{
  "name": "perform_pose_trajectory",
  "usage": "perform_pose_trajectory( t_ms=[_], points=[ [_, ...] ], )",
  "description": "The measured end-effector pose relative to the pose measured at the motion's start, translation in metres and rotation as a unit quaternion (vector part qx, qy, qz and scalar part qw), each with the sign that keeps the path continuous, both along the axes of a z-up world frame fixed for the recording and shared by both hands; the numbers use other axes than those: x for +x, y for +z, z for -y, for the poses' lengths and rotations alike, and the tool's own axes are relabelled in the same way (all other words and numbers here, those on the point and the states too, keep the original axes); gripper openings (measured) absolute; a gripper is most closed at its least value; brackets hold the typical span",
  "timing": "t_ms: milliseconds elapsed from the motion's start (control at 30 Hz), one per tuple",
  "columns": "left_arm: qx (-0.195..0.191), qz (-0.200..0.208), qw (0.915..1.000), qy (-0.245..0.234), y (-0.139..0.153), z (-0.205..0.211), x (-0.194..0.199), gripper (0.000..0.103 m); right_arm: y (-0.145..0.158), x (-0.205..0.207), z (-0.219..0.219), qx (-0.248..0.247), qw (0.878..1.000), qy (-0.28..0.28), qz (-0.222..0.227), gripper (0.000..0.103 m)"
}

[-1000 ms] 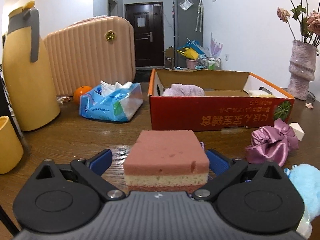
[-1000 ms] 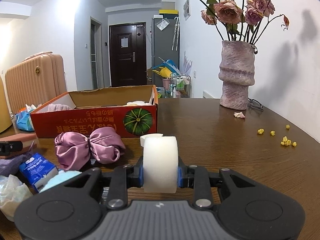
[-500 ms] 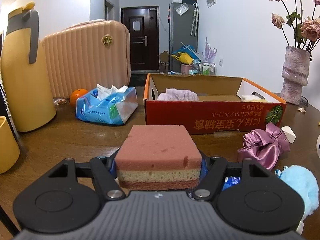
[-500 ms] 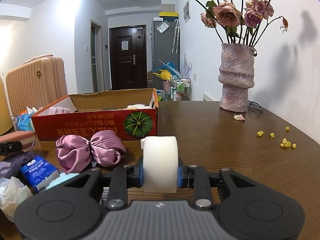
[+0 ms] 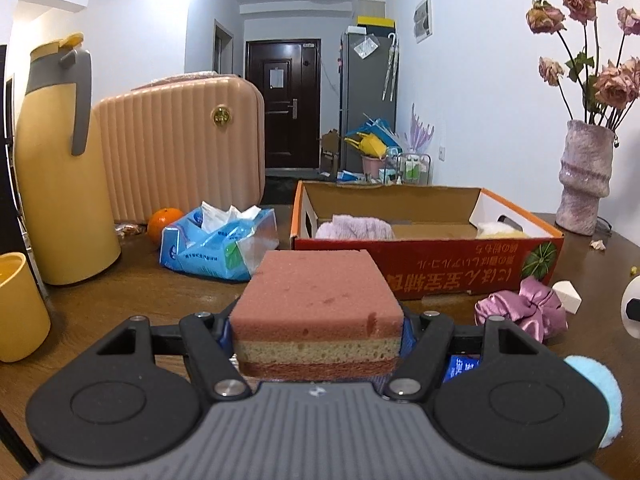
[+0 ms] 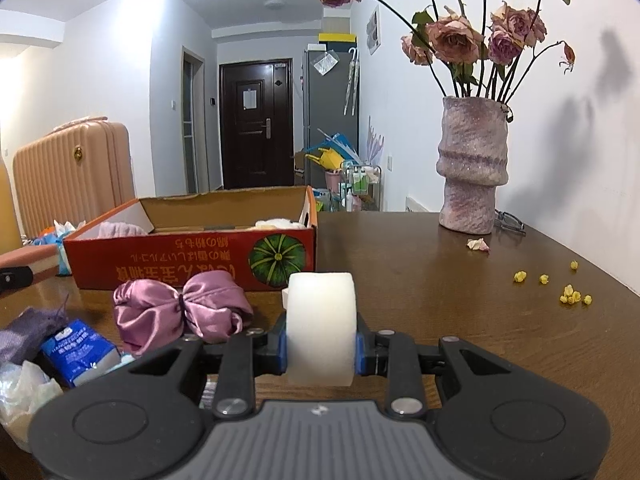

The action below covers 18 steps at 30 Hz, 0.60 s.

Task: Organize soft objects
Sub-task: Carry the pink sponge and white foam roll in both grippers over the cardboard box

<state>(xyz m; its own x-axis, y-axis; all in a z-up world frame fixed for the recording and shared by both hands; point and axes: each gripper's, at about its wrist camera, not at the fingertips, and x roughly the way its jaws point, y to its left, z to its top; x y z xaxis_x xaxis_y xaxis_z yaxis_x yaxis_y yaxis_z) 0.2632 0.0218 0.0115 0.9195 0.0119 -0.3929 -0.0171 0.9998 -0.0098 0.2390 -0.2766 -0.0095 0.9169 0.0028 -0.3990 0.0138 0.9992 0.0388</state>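
The pink and tan layered sponge point(image 5: 317, 312) sits at the lower middle of the left wrist view, clamped between the jaws of the left gripper point(image 5: 318, 330), which have just been closing onto its two sides; it appears lifted just clear of the worktop point(image 5: 132, 300), probably so it can be carried over the near wall of the red cardboard box point(image 5: 424, 264) straight ahead in mid-frame. In the right wrist view a white foam roll point(image 6: 321, 328) stands upright at the lower middle, pinched between the jaws of the right gripper point(image 6: 321, 350), which are as close together as they go (the foam looks slightly squeezed at its flanks). The box, at left of centre in that view, already holds a lilac cloth point(image 5: 354, 227) and a pale fluffy thing point(image 5: 498, 231), so it is likely the collecting place. A purple satin scrunchie point(image 6: 180, 310) lies in front of the box, not yet gathered, with a small blue tissue packet point(image 6: 78, 350) at lower left. Further out stand a blue tissue pack point(image 5: 218, 244), an orange point(image 5: 165, 220), a yellow jug point(image 5: 60, 160) and a vase point(image 6: 472, 168).
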Motion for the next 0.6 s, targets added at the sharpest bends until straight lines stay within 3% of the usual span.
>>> perform_pose_trajectory(
  t_ms=[600],
  points=[
    [-0.024, 0.049, 0.9985, 0.002, 0.025, 0.019, -0.011, 0.071, 0.012, 0.001, -0.029, 0.004, 0.997, 0.017, 0.074, 0.028]
  ],
)
